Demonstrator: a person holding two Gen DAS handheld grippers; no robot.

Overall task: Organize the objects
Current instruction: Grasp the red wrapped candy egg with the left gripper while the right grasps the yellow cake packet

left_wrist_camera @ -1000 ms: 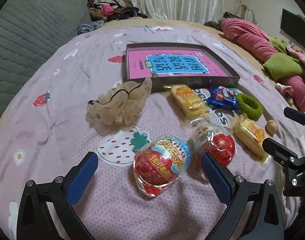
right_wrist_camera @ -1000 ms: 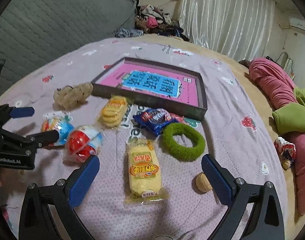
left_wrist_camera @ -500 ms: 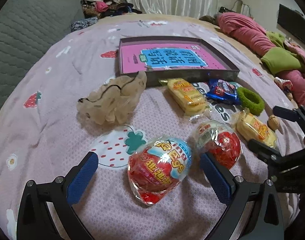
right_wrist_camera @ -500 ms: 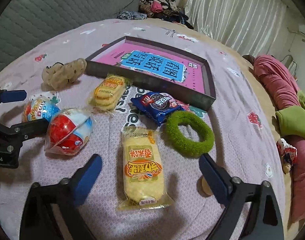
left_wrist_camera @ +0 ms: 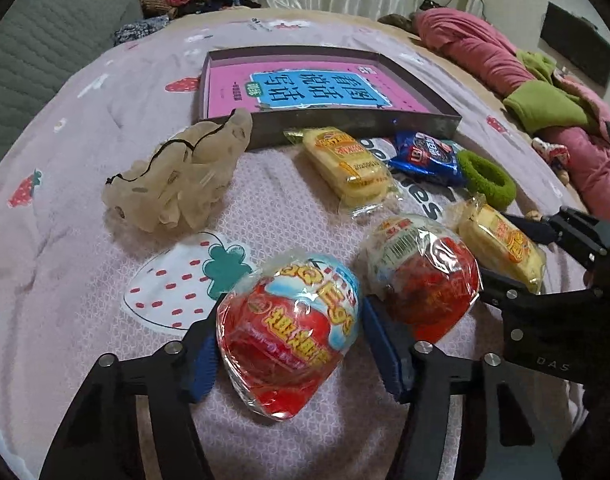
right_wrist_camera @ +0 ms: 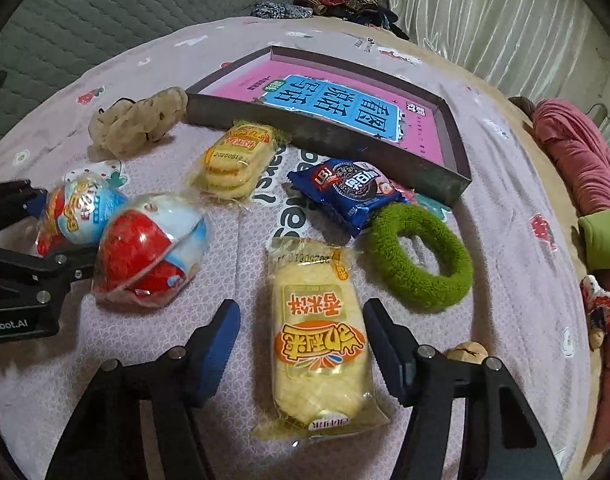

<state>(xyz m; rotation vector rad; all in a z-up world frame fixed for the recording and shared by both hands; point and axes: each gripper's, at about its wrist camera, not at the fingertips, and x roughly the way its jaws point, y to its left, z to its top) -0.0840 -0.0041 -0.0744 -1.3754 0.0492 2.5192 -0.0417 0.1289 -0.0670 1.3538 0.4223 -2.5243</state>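
My left gripper (left_wrist_camera: 291, 332) is low over the bed, and its jaws are closing around a red and blue toy egg pack (left_wrist_camera: 289, 344). The pads stand close beside the wrapper without squeezing it. A second egg pack (left_wrist_camera: 425, 276) lies just to its right. My right gripper (right_wrist_camera: 301, 320) straddles a yellow rice-cracker pack (right_wrist_camera: 317, 340). Its jaws are closing too, with a gap left on the left side. A shallow dark box (right_wrist_camera: 337, 136) holding a pink book sits further back.
Another cracker pack (right_wrist_camera: 237, 160), a blue biscuit pack (right_wrist_camera: 345, 188), a green fuzzy ring (right_wrist_camera: 421, 256) and a beige scrunchie (left_wrist_camera: 177, 184) lie before the box. A walnut (right_wrist_camera: 465, 350) rests by the right finger. Pink and green bedding (left_wrist_camera: 545, 100) is piled at right.
Both grippers have come down closer to the bed. Their jaws have narrowed from wide open, the left around the egg pack and the right around the cracker pack.
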